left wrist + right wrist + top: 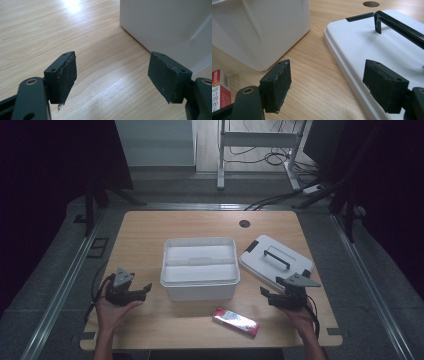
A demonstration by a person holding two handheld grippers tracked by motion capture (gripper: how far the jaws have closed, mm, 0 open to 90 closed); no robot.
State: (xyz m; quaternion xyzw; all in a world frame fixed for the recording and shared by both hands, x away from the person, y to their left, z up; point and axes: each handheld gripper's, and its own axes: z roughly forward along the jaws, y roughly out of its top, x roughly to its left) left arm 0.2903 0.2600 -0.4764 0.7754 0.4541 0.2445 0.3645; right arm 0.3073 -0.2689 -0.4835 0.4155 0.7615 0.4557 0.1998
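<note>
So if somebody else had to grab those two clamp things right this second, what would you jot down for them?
Left hand-held gripper: open, holding nothing, on the table left of the white box.
Right hand-held gripper: open, holding nothing, beside the lid's near edge.
Box stands mid-table, uncovered. Its white lid with black handle lies flat to the box's right. Red packet lies on the table in front of the box, between the grippers.
Done: lid is off.
Left, probably: put the packet in the box, then fit the lid.

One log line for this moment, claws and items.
left claw open, empty | right claw open, empty | white bin open | lid on table | red box at front
</note>
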